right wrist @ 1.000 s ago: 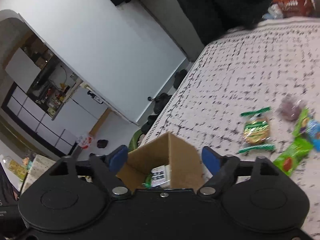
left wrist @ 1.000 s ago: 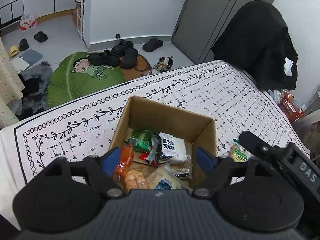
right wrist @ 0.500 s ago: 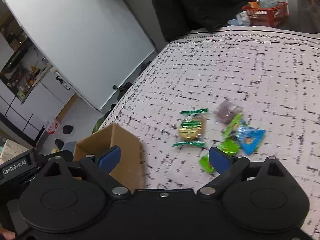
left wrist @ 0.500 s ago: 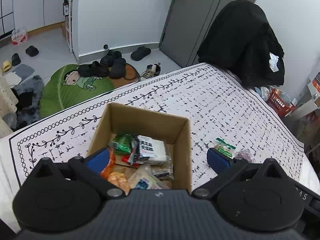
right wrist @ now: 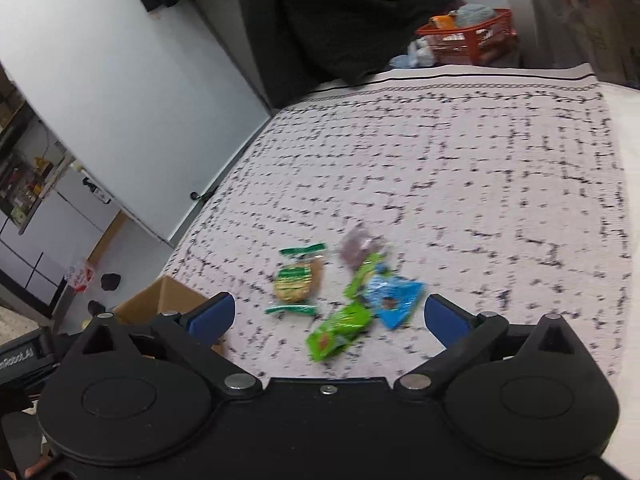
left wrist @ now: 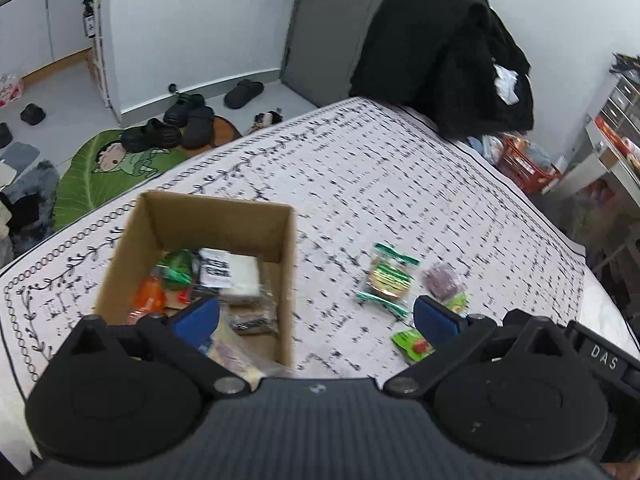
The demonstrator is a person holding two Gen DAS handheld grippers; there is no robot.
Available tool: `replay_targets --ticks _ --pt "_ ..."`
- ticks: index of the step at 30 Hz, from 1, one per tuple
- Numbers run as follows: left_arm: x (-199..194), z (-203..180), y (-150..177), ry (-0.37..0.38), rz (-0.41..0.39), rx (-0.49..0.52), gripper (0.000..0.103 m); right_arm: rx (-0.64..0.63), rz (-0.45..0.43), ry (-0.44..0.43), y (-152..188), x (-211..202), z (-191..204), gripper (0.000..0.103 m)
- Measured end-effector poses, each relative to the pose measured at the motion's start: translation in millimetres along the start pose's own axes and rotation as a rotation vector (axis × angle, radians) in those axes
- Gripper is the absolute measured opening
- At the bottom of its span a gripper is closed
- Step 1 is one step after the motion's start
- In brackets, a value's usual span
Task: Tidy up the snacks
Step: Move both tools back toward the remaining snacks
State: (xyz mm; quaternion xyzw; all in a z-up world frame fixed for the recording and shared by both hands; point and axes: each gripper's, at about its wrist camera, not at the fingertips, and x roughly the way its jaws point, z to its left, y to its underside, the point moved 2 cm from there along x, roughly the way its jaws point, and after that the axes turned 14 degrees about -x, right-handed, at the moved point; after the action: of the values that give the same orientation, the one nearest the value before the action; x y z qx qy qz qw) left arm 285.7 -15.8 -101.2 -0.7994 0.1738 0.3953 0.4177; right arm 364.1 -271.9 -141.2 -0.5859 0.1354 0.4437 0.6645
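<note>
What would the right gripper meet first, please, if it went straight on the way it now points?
Most likely the loose snacks on the bed: the right gripper, jaws opening with nothing between them, points down at the green packet and the blue packet beside it. Depth is unclear, so which comes first is uncertain.

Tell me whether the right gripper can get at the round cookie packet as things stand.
Probably yes: the right gripper, jaws opening and empty, faces the cookie packet lying on bare tablecloth, apart from the cardboard box.
</note>
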Motion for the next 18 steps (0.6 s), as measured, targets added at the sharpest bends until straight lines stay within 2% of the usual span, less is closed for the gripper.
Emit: replay_targets --ticks 4,11,18 --pt "2 -19 11 0.023 0.0 0.045 0.103 0.017 -0.004 0.013 2 -4 -21 0.101" --pt "13 -40 28 0.058 0.015 0.068 0.099 0.063 0.002 -0.002 7 -3 -45 0.096" --pt "35 -58 44 0.071 0.051 0.094 0.084 0.14 0.023 -0.029 13 5 -66 0.085"
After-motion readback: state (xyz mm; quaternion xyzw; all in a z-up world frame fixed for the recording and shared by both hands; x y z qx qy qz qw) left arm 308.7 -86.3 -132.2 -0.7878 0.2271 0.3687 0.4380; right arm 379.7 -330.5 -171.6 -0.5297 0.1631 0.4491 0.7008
